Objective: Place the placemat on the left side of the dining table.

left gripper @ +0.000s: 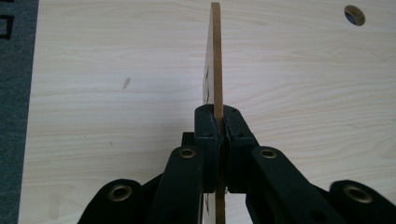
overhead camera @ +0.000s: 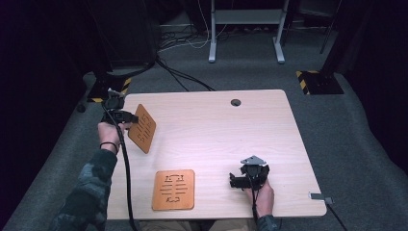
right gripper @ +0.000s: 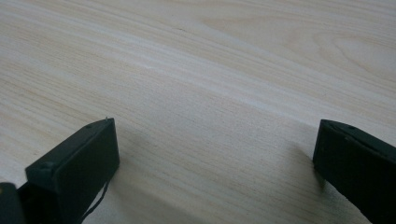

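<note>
Left gripper (left gripper: 218, 123) is clamped on the edge of a thin brown board (overhead camera: 142, 128), tilted above the table's (overhead camera: 216, 130) left side—I'd keep that pinch firm and lower it flat—while my right gripper (right gripper: 215, 154) rests gaping, empty.

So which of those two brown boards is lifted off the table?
The far-left board, pinched tilted in the left claw; the other board lies flat.

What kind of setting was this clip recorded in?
Probably a lab or recording studio rather than a home: a light wooden table stands on grey carpet, loose cables trail across the floor, and black stands have yellow-and-black hazard-taped bases. Dark surroundings frame the lit table.
</note>
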`<state>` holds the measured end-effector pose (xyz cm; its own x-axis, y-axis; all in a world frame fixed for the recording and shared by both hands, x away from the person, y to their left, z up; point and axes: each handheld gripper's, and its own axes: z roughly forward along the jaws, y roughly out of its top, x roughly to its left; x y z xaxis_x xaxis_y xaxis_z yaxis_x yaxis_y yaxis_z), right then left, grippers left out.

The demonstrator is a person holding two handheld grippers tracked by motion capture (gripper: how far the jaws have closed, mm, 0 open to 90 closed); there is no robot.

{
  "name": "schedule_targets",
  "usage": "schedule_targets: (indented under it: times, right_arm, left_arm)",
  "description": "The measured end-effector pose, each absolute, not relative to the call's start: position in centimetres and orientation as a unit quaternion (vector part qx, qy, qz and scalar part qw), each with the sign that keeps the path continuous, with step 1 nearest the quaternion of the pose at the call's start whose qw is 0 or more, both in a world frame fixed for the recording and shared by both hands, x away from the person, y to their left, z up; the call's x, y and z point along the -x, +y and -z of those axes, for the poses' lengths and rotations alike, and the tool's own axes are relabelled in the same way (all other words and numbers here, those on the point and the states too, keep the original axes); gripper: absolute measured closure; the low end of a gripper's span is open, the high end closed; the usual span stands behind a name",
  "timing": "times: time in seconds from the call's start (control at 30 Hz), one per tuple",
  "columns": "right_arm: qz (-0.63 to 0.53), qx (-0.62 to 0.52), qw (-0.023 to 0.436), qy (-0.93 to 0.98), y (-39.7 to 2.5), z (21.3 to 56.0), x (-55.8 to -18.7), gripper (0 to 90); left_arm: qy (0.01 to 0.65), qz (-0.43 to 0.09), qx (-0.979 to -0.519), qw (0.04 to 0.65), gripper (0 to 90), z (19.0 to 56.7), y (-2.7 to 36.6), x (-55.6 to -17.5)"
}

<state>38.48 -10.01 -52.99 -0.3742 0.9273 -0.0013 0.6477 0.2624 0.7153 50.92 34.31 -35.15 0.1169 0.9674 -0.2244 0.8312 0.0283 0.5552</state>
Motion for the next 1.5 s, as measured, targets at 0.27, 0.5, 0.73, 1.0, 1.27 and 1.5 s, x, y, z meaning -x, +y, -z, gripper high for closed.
schedule_targets:
  times: [0.27, 0.5, 0.73, 1.0, 1.27, 1.5]
  right_arm:
    - [-0.322, -0.514, 0.217, 0.765, -10.0, 53.0, -38.5, 0.0]
    - [-0.321, -0.517, 0.218, 0.763, -10.0, 53.0, -38.5, 0.0]
    - [-0.321, -0.515, 0.218, 0.764, -10.0, 53.0, -38.5, 0.0]
    - [-0.322, -0.511, 0.219, 0.766, -10.0, 53.0, -38.5, 0.0]
    - [-0.322, -0.509, 0.221, 0.767, -10.0, 53.0, -38.5, 0.0]
    - [-0.323, -0.510, 0.221, 0.766, -10.0, 53.0, -38.4, 0.0]
  left_arm:
    - [0.682, -0.102, -0.658, 0.303, 86.3, 36.6, 35.7, -51.8]
    - [0.693, -0.092, -0.649, 0.300, 86.3, 37.5, 36.0, -52.6]
    - [0.695, -0.093, -0.654, 0.284, 86.2, 38.4, 35.8, -53.1]
    - [0.704, -0.093, -0.649, 0.275, 85.4, 39.3, 36.6, -53.2]
    - [0.708, -0.104, -0.651, 0.254, 80.8, 39.7, 37.5, -53.3]
    - [0.695, -0.121, -0.672, 0.226, 76.8, 39.8, 37.8, -53.4]
